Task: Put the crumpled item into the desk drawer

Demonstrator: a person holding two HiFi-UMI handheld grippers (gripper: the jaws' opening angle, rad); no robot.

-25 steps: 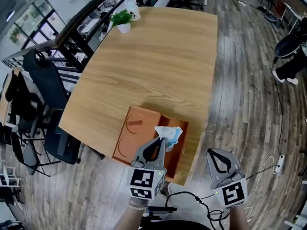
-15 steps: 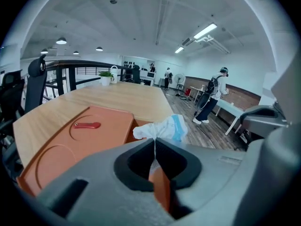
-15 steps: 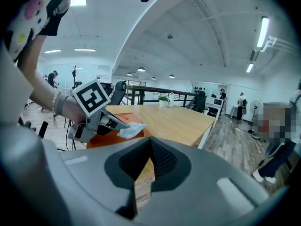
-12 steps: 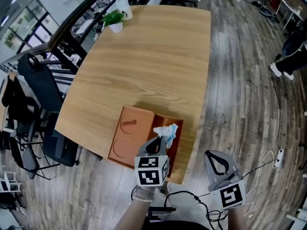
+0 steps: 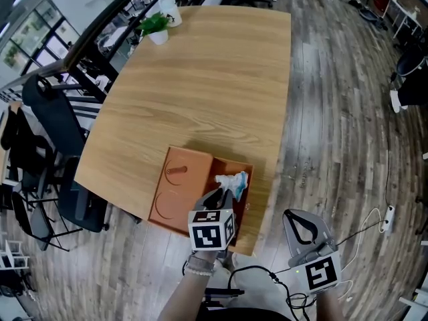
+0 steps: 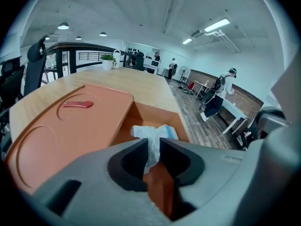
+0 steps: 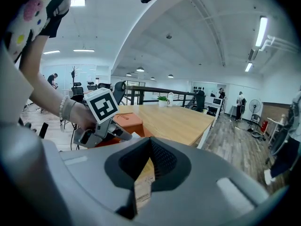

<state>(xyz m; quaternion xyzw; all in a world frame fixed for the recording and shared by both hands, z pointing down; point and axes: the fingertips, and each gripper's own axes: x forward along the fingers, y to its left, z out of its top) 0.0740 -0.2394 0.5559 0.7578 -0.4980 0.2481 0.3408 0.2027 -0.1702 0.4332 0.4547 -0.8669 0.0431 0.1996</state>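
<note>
The crumpled item [image 5: 233,180], a white and blue wad, hangs over the open drawer [image 5: 249,171] of an orange desk unit [image 5: 179,191] at the table's near edge. My left gripper [image 5: 223,192] is shut on it and tilted down towards the drawer. In the left gripper view the crumpled item [image 6: 153,133] sticks out past the jaws of the left gripper [image 6: 151,149], above the drawer's orange inside wall [image 6: 143,114]. My right gripper [image 5: 297,218] hovers off the table's corner to the right, shut and empty. In the right gripper view the tips of the right gripper [image 7: 149,143] meet.
A red handle [image 6: 78,104] lies on the orange unit's flat top. A potted plant [image 5: 156,26] and a white cup [image 5: 169,8] stand at the table's far end. A black chair [image 5: 57,122] sits left of the table. Cables [image 5: 371,231] trail on the wooden floor.
My left gripper has sunk and tipped further down, carrying the crumpled item lower over the open drawer. The right gripper has stayed where it was.
</note>
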